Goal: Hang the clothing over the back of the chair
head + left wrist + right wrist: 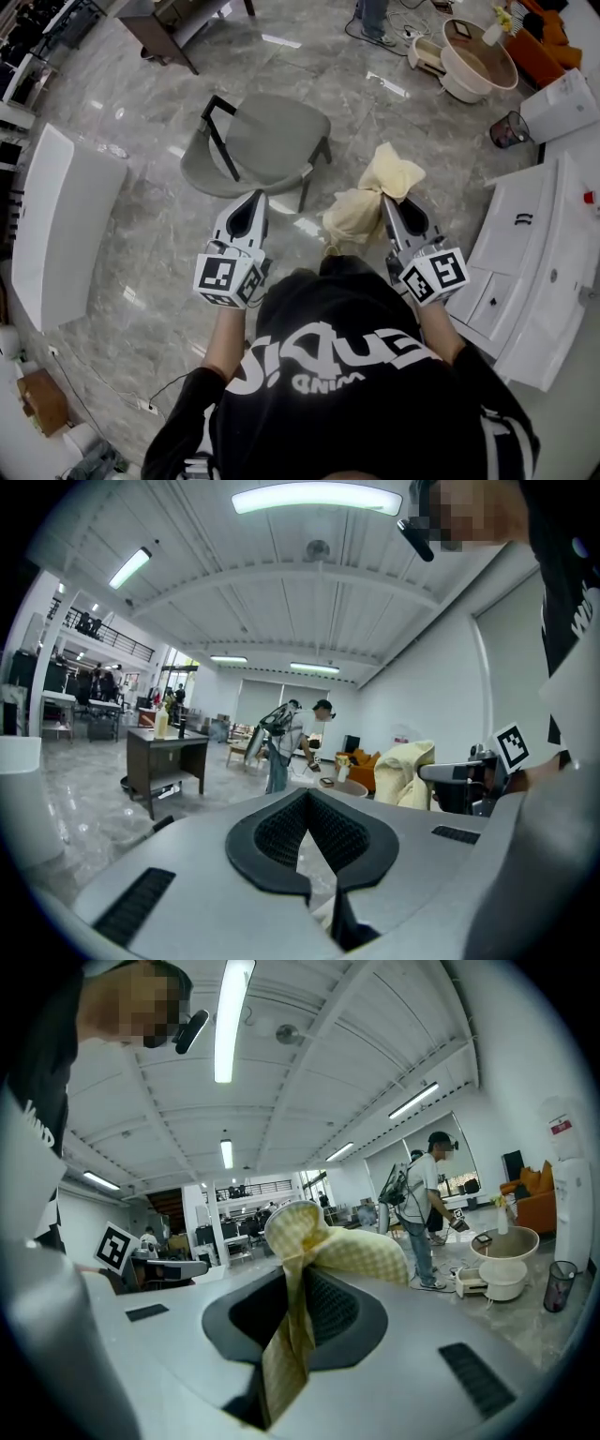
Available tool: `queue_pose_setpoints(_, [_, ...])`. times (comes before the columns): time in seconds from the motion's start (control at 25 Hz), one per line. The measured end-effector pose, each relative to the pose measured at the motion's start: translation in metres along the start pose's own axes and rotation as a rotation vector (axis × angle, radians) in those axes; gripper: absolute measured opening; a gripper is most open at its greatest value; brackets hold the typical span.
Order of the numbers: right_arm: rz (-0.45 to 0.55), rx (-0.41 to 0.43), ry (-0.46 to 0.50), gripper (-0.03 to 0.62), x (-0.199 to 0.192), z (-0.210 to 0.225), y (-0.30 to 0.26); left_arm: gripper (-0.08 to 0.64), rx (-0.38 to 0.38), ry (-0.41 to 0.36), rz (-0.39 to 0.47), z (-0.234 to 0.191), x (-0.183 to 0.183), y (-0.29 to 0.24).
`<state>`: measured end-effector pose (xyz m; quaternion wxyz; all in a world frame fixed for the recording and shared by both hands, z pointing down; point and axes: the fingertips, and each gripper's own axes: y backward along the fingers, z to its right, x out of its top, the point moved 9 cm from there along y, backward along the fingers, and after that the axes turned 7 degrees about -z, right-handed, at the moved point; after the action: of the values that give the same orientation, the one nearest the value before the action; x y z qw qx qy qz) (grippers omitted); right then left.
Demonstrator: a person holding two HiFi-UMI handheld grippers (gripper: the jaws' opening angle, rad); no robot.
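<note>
My right tongs (387, 202) are clamped on the pale yellow clothing (373, 192). A pinched fold runs down between the pads, and the rest bunches into a puffy bundle past the tips. My left tongs (254, 199) are closed tip to tip and empty, held beside the right pair and well apart from the cloth. The grey chair (267, 141) stands on the marble floor (141, 225) just ahead of the left tongs, with a black frame along its left side. The clothing hangs to the chair's right, clear of it. A white cabinet (525, 253) flanks my right.
</note>
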<state>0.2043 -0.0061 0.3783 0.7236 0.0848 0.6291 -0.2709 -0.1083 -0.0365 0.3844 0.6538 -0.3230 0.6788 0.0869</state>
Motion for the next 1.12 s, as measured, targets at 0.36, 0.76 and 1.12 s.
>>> queue_pose_setpoints(0.36, [-0.021, 0.033, 0.024, 0.054, 0.01, 0.012, -0.021, 0.015, -0.014, -0.03, -0.019, -0.003, 0.01, -0.017])
queue_pose_setpoints(0.76, [0.01, 0.004, 0.018, 0.054, 0.021, 0.007, -0.04, 0.015, -0.067, -0.022, -0.037, -0.017, 0.006, -0.033])
queue_pose_setpoints(1.12, [0.116, 0.061, 0.065, 0.054, 0.092, -0.007, -0.055, 0.015, -0.1, -0.027, -0.034, -0.027, 0.008, -0.04])
